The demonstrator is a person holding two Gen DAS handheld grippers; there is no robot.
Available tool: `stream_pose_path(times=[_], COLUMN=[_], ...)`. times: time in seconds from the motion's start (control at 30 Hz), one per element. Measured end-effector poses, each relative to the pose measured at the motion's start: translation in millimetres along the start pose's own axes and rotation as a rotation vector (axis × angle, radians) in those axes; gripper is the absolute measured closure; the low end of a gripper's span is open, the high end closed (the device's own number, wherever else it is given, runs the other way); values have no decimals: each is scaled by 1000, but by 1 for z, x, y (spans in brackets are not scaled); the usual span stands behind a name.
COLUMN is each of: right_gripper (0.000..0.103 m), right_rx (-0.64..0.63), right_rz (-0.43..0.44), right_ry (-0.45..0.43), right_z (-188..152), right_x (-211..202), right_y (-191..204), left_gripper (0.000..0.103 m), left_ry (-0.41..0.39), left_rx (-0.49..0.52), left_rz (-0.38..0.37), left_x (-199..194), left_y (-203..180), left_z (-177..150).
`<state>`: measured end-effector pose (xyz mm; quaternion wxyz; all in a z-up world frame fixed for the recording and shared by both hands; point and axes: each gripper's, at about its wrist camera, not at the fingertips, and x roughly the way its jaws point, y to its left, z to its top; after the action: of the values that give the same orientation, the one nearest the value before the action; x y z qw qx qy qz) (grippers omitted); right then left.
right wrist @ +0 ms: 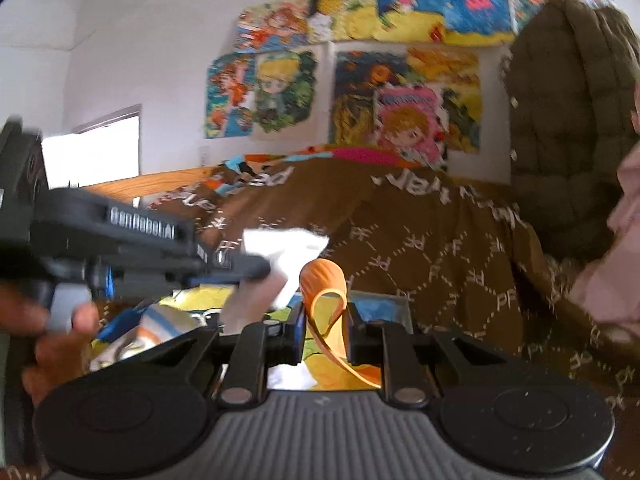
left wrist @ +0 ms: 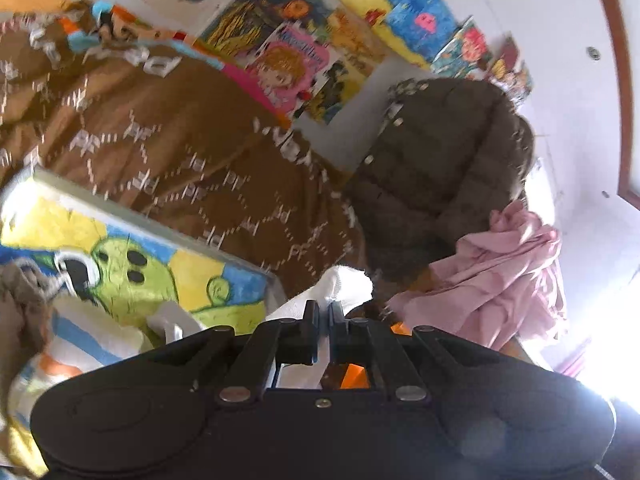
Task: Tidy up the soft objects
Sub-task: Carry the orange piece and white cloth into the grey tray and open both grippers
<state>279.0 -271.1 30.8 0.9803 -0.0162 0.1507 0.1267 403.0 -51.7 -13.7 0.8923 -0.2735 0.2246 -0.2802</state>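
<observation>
Right now my left gripper (left wrist: pixel 324 312) is clamped fully shut on a white cloth (left wrist: pixel 340 284), which bunches up just past the fingertips. In the right wrist view that same gripper (right wrist: pixel 256 268) reaches in from the left edge with the white cloth (right wrist: pixel 280 248) hanging from it, and my left hand (right wrist: pixel 60 332) grips its handle. My right gripper (right wrist: pixel 324 320) stands narrow, its pads pressing an orange cloth (right wrist: pixel 324 280) that curls over between them. Both cloths hang above the near edge of the bed, over a brown patterned blanket (left wrist: pixel 180 152). A cartoon-print cover (left wrist: pixel 132 268) lies at the bed's near corner. An olive puffer jacket (left wrist: pixel 444 168) hangs at the far side, with a pink garment (left wrist: pixel 492 272) beside it. Colourful posters (right wrist: pixel 404 96) cover the wall.
</observation>
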Motion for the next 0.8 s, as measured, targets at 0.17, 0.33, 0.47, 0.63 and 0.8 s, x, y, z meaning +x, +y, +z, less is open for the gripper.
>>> stream_pose_path(times=[0.17,0.33,0.47,0.63,0.8], right_gripper=[82,82,82,81,80], right_rx=[141,180,177,176,193], right_rz=[-3,-29,-42,-43,-53], right_ry=[65,105,135,164,192], right_z=[-4,-8,-11,-13,-14], right_x=[23,36,43,47,49], right_y=[-25,-34,-31,-29,-32], left_gripper=[99,99,99,99,99], left_ry=[45,93,127,169,209], left_rx=[-46,-26,-21,-15,-12], left_rz=[28,94,141,183,225], left_x=[25,34,35,37,40], left_y=[14,24,30,34,32], left_z=[-14,-27,-32,-36,-41])
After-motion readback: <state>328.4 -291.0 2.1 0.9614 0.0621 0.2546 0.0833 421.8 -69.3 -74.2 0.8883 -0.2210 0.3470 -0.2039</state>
